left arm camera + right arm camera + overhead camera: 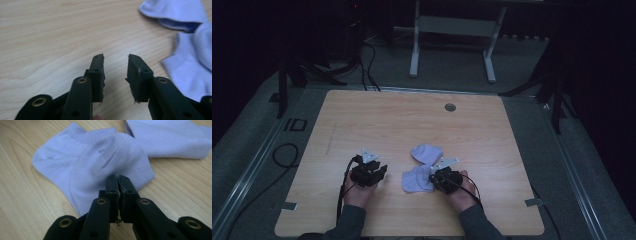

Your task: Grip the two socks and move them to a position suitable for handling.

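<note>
Near sock (100, 162): a pale lilac ankle sock is seen lying on the table (412, 125), near the front edge and slightly right of centre; in the high view (416, 179) its long axis is laid roughly across the table, from the right gripper toward the left one.
Direction of near sock: in the right gripper view the ribbed cuff is turned away from the camera, up and to the left, while a rounded fold is raised toward the jaws.
Far sock (172, 140): a second lilac sock is laid just behind the first, touching or overlapping it; in the high view (426, 152) it is angled away toward the table's far side.
Right gripper (118, 180): its jaws are pressed together on the near sock's raised fold, and fabric is pinched between the pads.
Left gripper (115, 72): its jaws are held apart with bare wood between them; nothing is gripped, and the socks (190, 50) are seen off to its right.
Hands: both grippers are held low over the table's front edge, well apart from each other (369, 172) (446, 179).
</note>
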Available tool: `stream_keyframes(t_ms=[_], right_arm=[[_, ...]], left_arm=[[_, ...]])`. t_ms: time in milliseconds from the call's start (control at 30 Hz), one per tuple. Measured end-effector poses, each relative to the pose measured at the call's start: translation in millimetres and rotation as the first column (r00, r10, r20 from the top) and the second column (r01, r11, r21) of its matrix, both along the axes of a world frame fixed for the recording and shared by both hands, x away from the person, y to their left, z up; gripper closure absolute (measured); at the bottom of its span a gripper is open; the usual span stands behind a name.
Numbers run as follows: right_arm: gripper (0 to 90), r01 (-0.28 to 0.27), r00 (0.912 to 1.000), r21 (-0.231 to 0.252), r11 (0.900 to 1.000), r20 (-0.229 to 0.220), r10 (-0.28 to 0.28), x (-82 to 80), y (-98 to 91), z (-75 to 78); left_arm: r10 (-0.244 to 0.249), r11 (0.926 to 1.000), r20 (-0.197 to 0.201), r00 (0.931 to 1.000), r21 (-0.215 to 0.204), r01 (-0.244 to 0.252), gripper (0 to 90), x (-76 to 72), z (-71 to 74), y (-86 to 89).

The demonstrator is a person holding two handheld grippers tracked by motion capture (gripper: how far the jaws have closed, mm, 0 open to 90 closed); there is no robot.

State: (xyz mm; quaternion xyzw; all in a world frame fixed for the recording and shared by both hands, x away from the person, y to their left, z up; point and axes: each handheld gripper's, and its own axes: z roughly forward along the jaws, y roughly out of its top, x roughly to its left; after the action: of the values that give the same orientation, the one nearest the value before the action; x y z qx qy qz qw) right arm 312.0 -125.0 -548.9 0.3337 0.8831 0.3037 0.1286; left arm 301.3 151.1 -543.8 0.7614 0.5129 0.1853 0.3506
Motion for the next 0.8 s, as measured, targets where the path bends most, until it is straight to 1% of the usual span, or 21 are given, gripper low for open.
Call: stream_keyframes(t_ms=[67,133,167,200,233,300,333,367,400,500,600,700,800], right_arm=[[86.7,-0.003,1.0000,0.000,1.0000,0.000,0.003,0.2,1.6,0.0],[86.7,-0.005,1.0000,-0.001,1.0000,-0.003,0.005,0.2,3.1,0.2],[86.7,-0.005,1.0000,-0.001,1.0000,-0.003,0.005,0.2,3.1,0.2],[86.7,-0.006,1.0000,-0.001,1.0000,-0.002,0.006,0.4,3.7,0.1],[86.7,-0.010,0.9999,-0.001,0.9999,-0.001,0.010,0.7,4.3,0.1],[86.7,-0.012,0.9999,-0.002,0.9999,0.000,0.012,0.7,5.3,0.0],[86.7,-0.012,0.9999,-0.002,0.9999,0.000,0.012,0.7,5.3,0.0],[86.6,-0.012,0.9999,-0.001,0.9999,-0.001,0.012,0.7,5.8,0.0],[86.4,-0.012,0.9999,0.002,0.9999,-0.003,0.012,0.8,6.3,0.0],[86.0,-0.011,0.9999,0.001,0.9999,-0.001,0.011,0.4,6.8,0.0],[86.0,-0.013,0.9999,-0.009,0.9999,0.007,0.013,-0.7,8.0,0.1],[86.0,-0.013,0.9999,-0.010,0.9999,0.005,0.013,-0.5,8.2,0.2],[86.0,-0.017,0.9998,-0.013,0.9998,0.005,0.017,-0.6,8.4,0.4]], left_arm=[[-0.023,0.9996,0.003,0.9997,-0.018,0.023,69.2,-1.6,1.1,-2.1],[-0.049,0.9983,-0.002,0.9988,-0.030,0.049,72.5,-2.6,1.2,-4.7],[-0.049,0.9983,-0.002,0.9988,-0.030,0.049,74.8,-2.6,1.2,-4.7],[-0.076,0.9967,-0.002,0.9971,-0.028,0.076,74.8,-3.7,1.0,-7.7],[-0.098,0.9949,-0.003,0.9952,-0.024,0.098,76.9,-4.3,0.6,-10.5],[-0.124,0.9919,-0.004,0.9923,-0.026,0.124,80.2,-5.6,0.0,-15.1],[-0.124,0.9919,-0.004,0.9923,-0.026,0.124,81.7,-5.6,0.0,-15.1],[-0.148,0.9885,-0.006,0.9889,-0.033,0.148,81.7,-6.6,-0.9,-19.7],[-0.157,0.9871,-0.009,0.9876,-0.035,0.156,85.5,-7.1,-1.6,-21.8],[-0.189,0.9816,-0.019,0.9818,-0.032,0.189,89.1,-7.7,-4.8,-29.3],[-0.213,0.9768,-0.025,0.9767,-0.025,0.212,89.6,-8.3,-8.2,-37.5],[-0.230,0.9731,-0.029,0.9727,-0.015,0.230,89.7,-8.7,-11.1,-43.5],[-0.242,0.9703,-0.048,0.9691,-0.010,0.242,89.7,-7.9,-15.4,-47.6]])
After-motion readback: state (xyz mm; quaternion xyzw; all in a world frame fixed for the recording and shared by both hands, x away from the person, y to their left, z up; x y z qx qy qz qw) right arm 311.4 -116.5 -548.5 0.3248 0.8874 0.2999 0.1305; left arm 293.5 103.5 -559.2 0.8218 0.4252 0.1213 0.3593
